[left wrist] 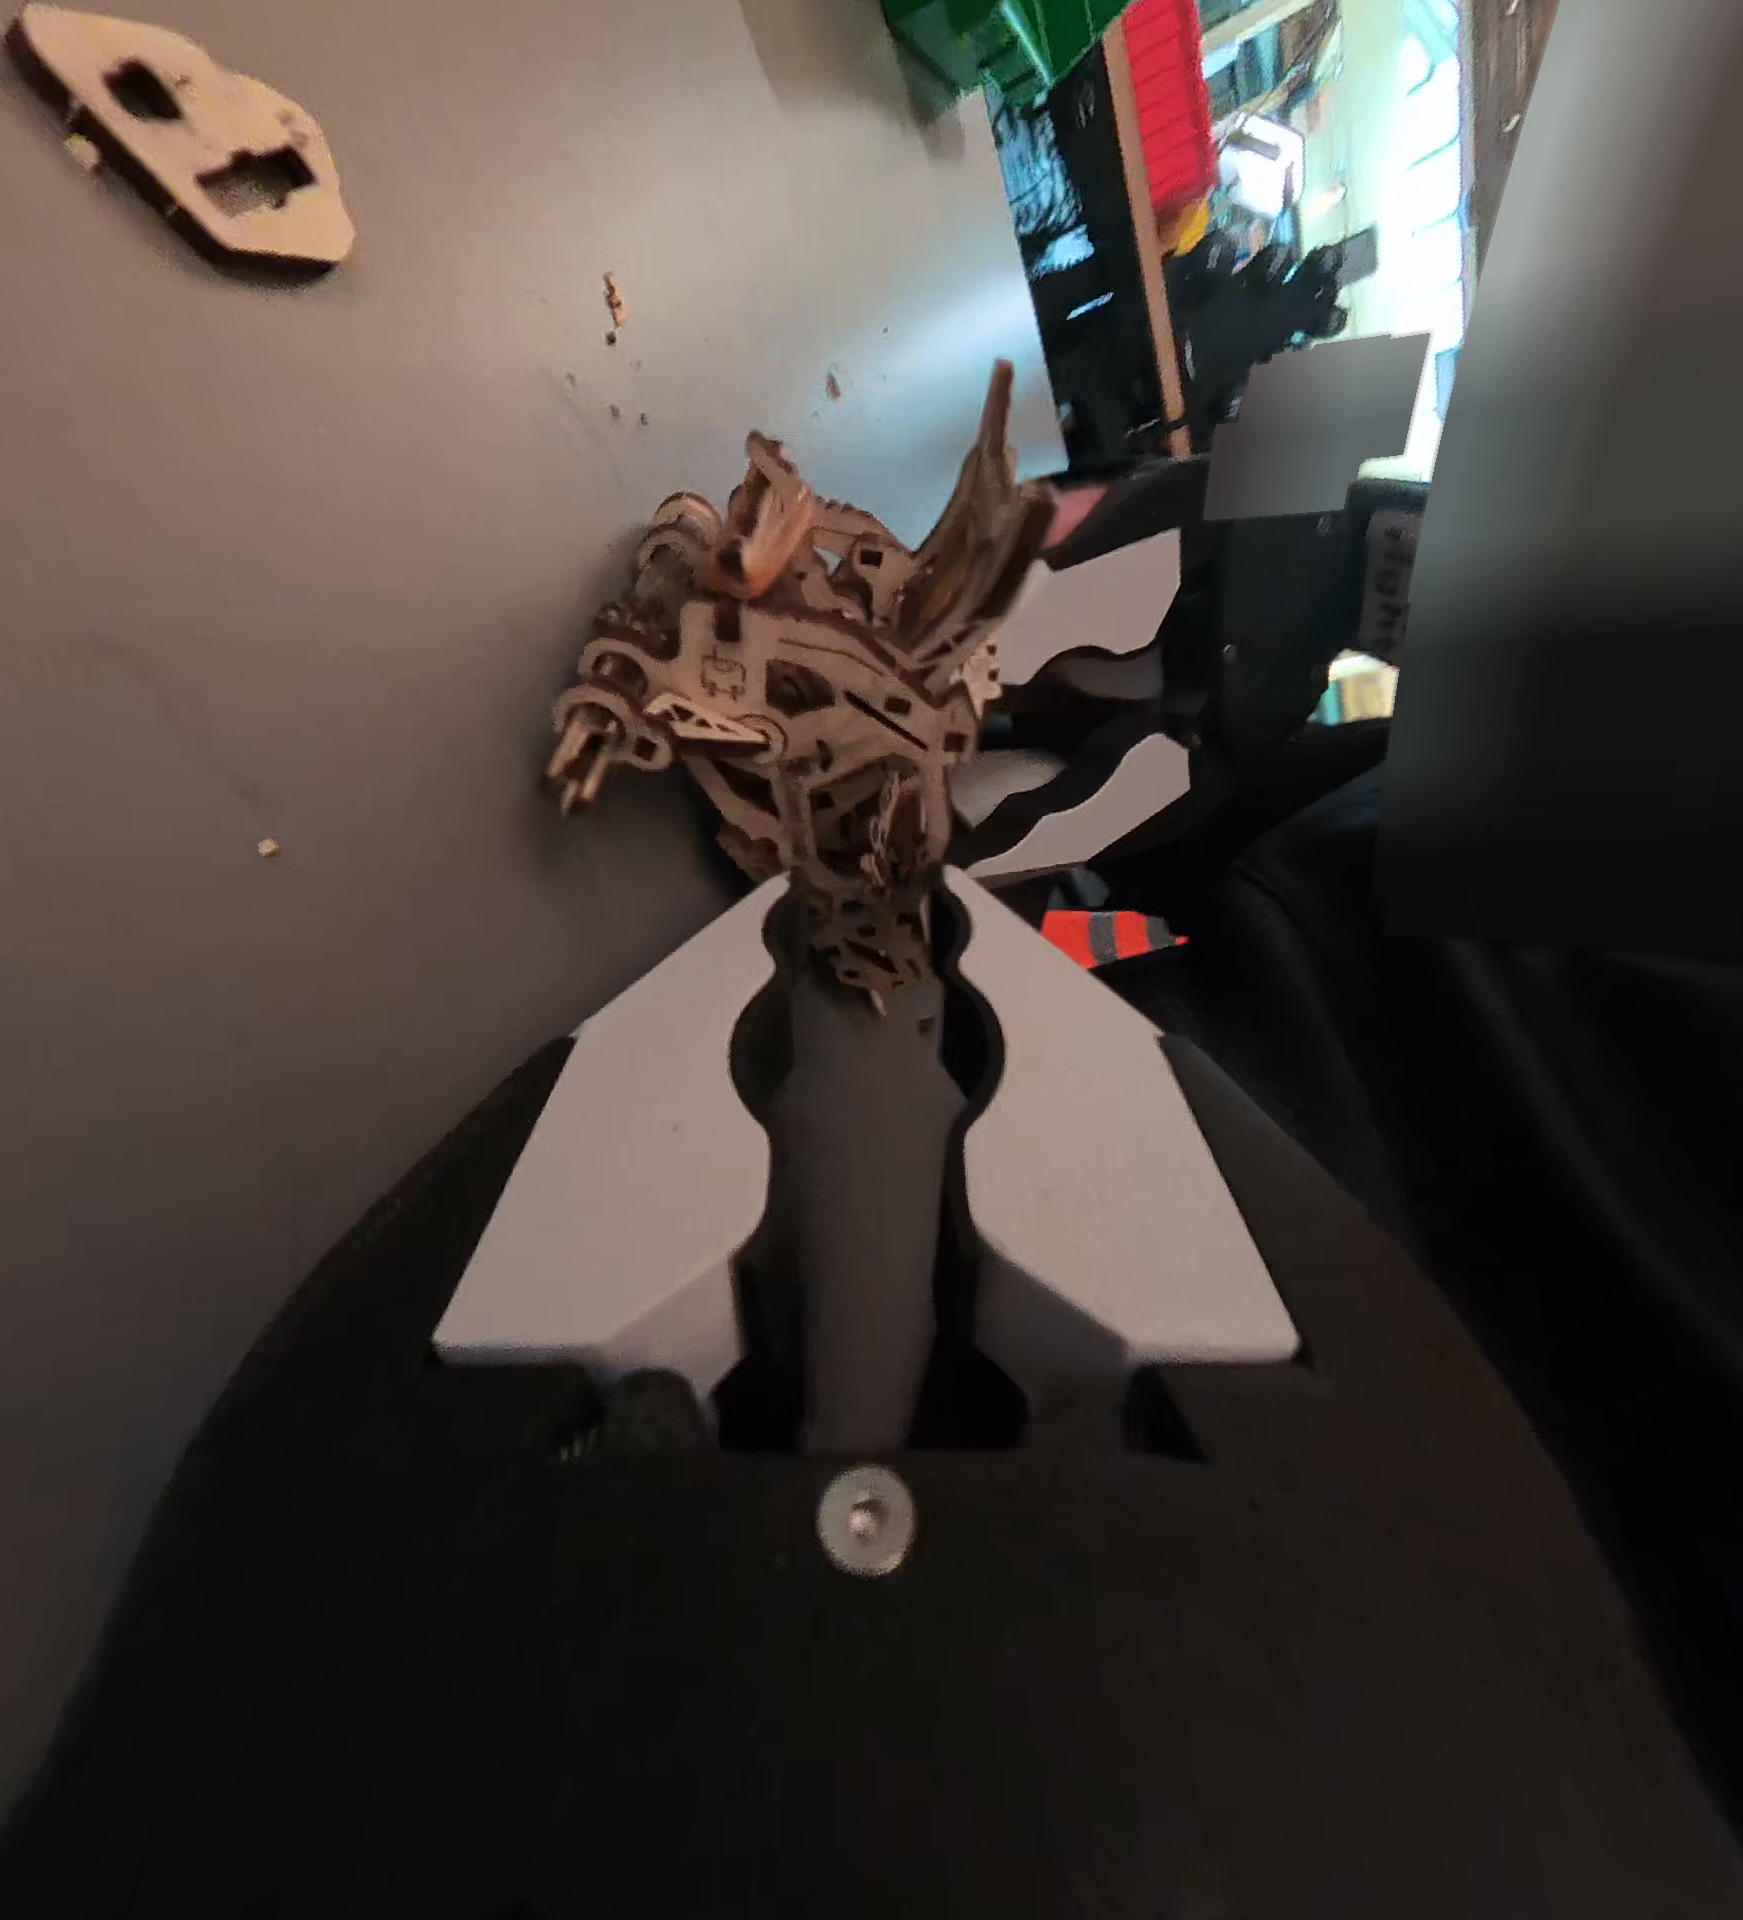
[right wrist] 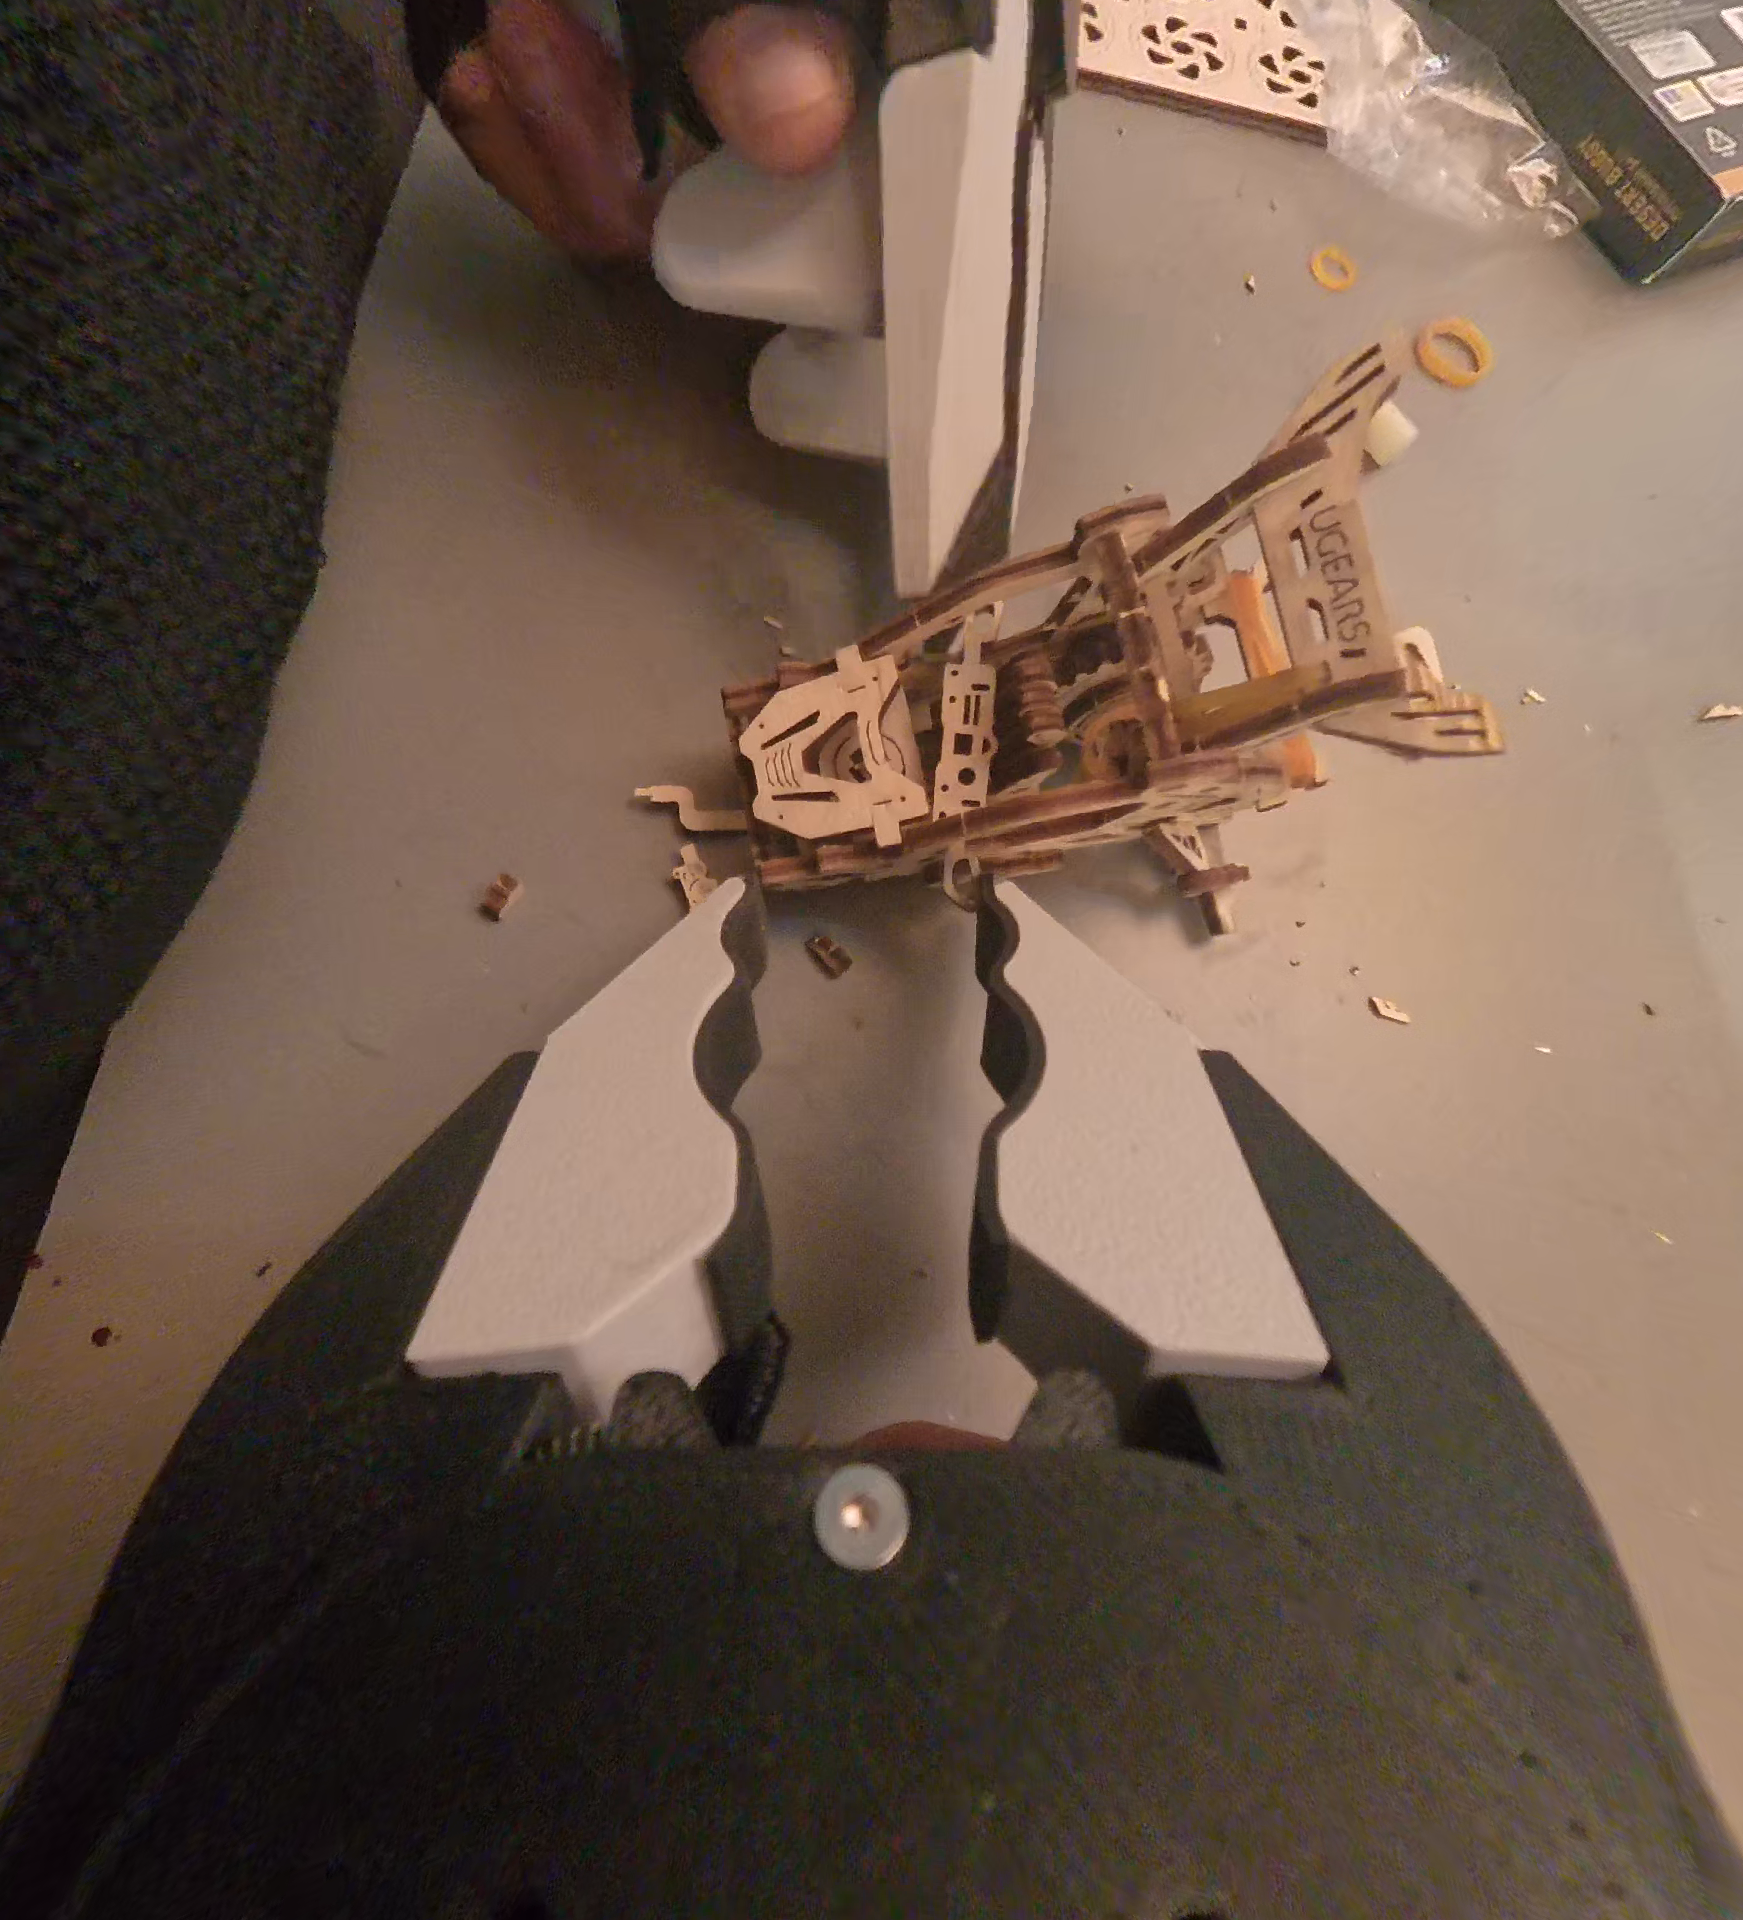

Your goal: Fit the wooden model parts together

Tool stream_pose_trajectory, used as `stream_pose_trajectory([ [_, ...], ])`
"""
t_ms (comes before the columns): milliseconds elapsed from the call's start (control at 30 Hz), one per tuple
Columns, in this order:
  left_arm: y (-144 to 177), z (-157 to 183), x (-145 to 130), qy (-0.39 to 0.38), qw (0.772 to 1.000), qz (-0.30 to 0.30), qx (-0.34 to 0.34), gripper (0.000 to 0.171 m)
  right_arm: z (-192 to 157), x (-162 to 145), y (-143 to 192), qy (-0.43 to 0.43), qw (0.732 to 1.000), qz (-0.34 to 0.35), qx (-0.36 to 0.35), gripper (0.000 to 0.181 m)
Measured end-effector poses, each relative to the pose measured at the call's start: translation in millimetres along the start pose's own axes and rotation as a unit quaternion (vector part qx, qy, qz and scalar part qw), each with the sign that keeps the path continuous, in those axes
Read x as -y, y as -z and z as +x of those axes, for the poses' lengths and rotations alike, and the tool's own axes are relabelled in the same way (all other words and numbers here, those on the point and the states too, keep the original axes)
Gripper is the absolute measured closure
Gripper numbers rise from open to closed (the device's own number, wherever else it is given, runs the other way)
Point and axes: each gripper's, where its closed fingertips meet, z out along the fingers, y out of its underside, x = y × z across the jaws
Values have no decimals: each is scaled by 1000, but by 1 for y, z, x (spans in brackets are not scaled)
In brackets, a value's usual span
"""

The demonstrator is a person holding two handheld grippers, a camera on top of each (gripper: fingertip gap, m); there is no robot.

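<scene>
The wooden model [right wrist: 1075,727] is a small laser-cut plywood vehicle, partly built, and it sits on the grey counter [right wrist: 534,623] with one end tilted up. The left tool [left wrist: 862,914] is clenched on one edge of the model; in the left wrist view thin fretwork pieces are pressed between its two grey fingers [left wrist: 680,1091]. The right tool [right wrist: 862,904] is released, its jaws wide apart, with the tips just beside the near side of the model and possibly touching the lower frame; I cannot tell for sure.

I judge the model to be very light and stiff, but fragile. The walls are thin sheets with many cut-outs, and small chips of wood [right wrist: 825,954] lie all around the model on the counter, so pieces break off easily. The gears in the middle of the model and the thin brackets sticking out of it should not be squeezed. A safer hold is the long side rails of the frame, across their flat faces, with gentle force only.

Far from the model, a flat loose wooden part [left wrist: 186,156] with two holes lies on the counter. Beyond the model are small orange rubber rings [right wrist: 1454,353], and beyond those a dark box [right wrist: 1667,135]
</scene>
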Motion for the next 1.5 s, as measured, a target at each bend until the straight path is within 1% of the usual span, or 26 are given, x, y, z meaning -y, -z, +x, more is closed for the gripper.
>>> stream_pose_trajectory([
  [33,1,-1,0,-15,1000,0,10,142,0,1,0,0,1000,1,1,143],
  [100,3,-1,-2,-60,998,-8,33,131,0,1,0,0,1000,1,1,143],
  [167,7,-6,-3,-138,987,-18,86,126,0,1,0,0,1000,1,2,143],
  [200,8,-8,-5,-190,974,-34,118,120,0,0,0,-2,1000,2,3,143],
  [233,9,-9,-7,-241,959,-44,144,117,0,0,0,-3,1000,2,3,143],
  [300,8,-8,-9,-342,917,-56,197,115,0,0,0,-3,1000,1,1,143],
  [367,4,-7,-12,-396,889,-63,223,116,0,0,0,-3,1000,1,1,143],
  [433,-3,-7,-13,-423,873,-66,235,113,1,0,0,-3,1000,0,0,143],
  [500,-7,-3,-8,-444,860,-52,245,114,1,0,0,-3,1000,0,-1,143],
  [633,-11,-7,-10,-478,834,-70,266,119,0,0,0,-5,1000,2,1,143],
  [733,-11,-6,-9,-496,819,-69,281,121,2,0,0,-7,1000,1,-1,143],
  [800,-11,-6,-9,-504,811,-70,287,126,3,-1,1,-10,1000,-1,-2,142],
  [867,-12,-5,-11,-518,803,-77,285,134,4,-3,0,-8,1000,-3,-1,147],
  [900,-13,-5,-11,-522,798,-80,288,134,4,-3,0,-7,1000,-4,-2,147],
  [933,-13,-5,-10,-517,802,-79,289,133,4,-3,1,-7,1000,-5,-3,146],
  [1033,-11,-9,-6,-492,818,-68,291,123,5,-2,1,-10,1000,-3,-4,145],
  [1167,-10,-9,-4,-492,817,-68,293,119,5,-2,1,-10,1000,-3,-4,145],
  [1333,-13,-3,-2,-501,819,-65,273,115,3,0,1,-7,1000,3,1,150],
  [1467,-15,-7,-5,-487,830,-70,264,111,3,0,2,-9,1000,3,1,151],
  [1500,-15,-7,-6,-485,832,-69,260,113,3,0,1,-9,1000,3,0,152],
])
